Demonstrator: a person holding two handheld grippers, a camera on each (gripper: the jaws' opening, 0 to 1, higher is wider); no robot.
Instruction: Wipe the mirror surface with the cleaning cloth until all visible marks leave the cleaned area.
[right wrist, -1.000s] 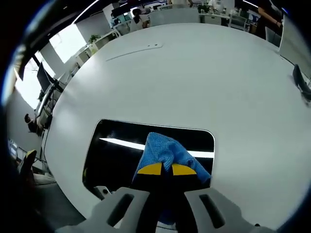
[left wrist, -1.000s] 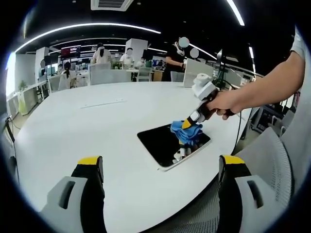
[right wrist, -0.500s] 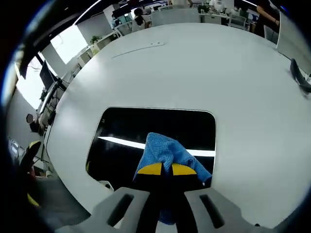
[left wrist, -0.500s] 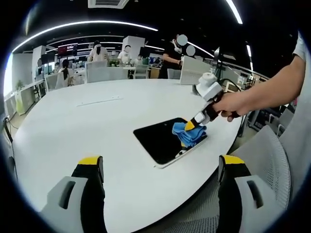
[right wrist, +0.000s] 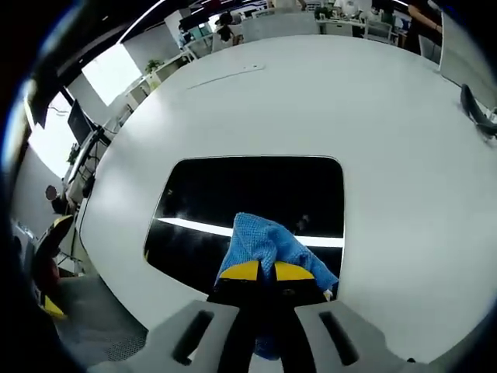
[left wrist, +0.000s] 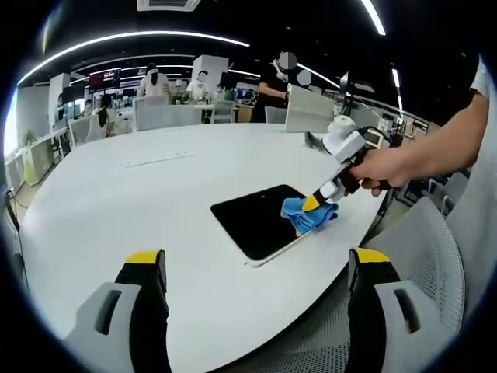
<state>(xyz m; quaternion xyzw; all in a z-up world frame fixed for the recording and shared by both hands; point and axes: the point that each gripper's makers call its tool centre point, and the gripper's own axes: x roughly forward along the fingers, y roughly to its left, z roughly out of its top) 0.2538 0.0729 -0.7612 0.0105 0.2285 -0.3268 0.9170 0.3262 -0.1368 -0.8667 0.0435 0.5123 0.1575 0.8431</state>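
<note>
A dark rectangular mirror (left wrist: 260, 220) (right wrist: 256, 210) lies flat on the white table, near its front edge. A blue cleaning cloth (left wrist: 308, 214) (right wrist: 270, 242) rests on the mirror's near right part. My right gripper (right wrist: 259, 271) is shut on the cloth and presses it to the glass; it enters the left gripper view (left wrist: 320, 200) from the right, held by a hand. My left gripper (left wrist: 256, 268) hangs open over the table's front edge, well short of the mirror, with nothing between its yellow-tipped fingers.
The round white table (left wrist: 140, 194) stretches far beyond the mirror. A thin strip (left wrist: 159, 160) lies at its far side. A dark object (right wrist: 475, 116) sits at the right edge. A grey mesh chair (left wrist: 419, 256) stands close on the right. People and desks fill the background.
The right gripper has dragged the cloth across the mirror toward its right end. The left gripper has stayed open and roughly where it was.
</note>
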